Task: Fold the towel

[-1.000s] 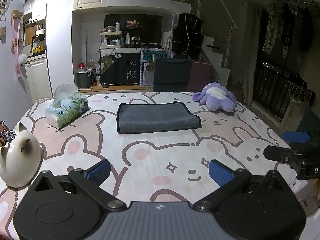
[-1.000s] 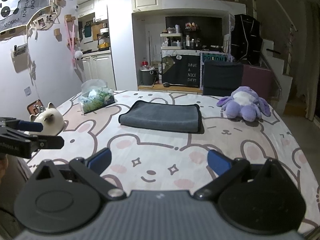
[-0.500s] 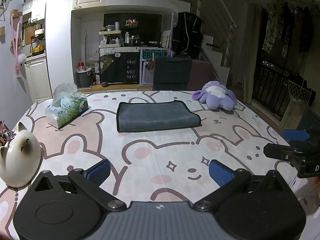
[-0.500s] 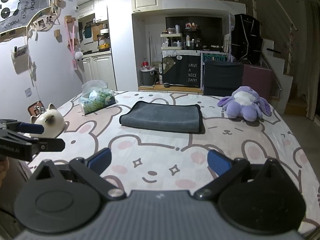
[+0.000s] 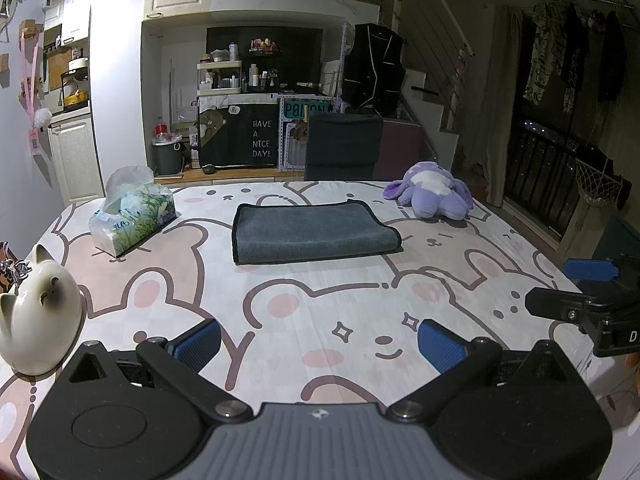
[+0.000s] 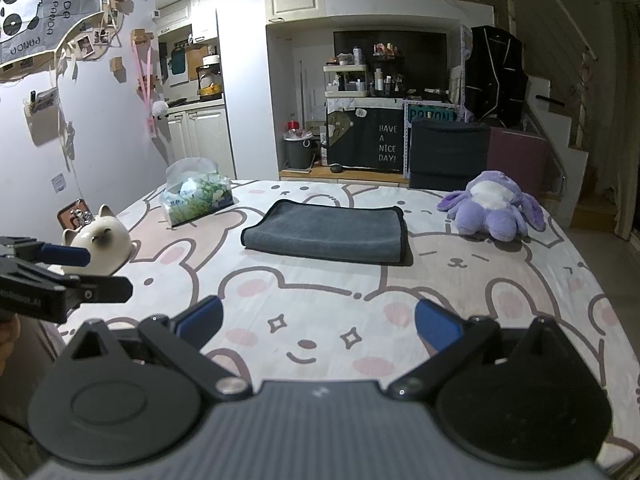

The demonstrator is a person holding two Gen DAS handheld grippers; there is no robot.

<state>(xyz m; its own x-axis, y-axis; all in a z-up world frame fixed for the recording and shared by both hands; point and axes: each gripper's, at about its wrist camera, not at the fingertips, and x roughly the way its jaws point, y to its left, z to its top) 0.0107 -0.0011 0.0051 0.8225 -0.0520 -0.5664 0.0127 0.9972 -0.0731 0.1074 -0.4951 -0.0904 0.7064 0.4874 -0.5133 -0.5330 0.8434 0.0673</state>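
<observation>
A dark grey towel (image 5: 312, 232) lies folded into a flat rectangle at the middle far part of the table; it also shows in the right wrist view (image 6: 328, 232). My left gripper (image 5: 320, 344) is open and empty, held above the near edge, well short of the towel. My right gripper (image 6: 318, 324) is open and empty too, also at the near side. Each gripper shows in the other's view: the right one at the right edge (image 5: 576, 292), the left one at the left edge (image 6: 72, 276).
The table has a bear-print cloth (image 5: 320, 300). A tissue pack (image 5: 132, 216) stands far left, a white cat figure (image 5: 40, 316) near left, a purple plush (image 5: 432, 196) far right. A dark chair (image 5: 340, 148) stands behind the table.
Both grippers have drifted very slightly; the view has shifted a little. The towel has not moved and both grippers stay open.
</observation>
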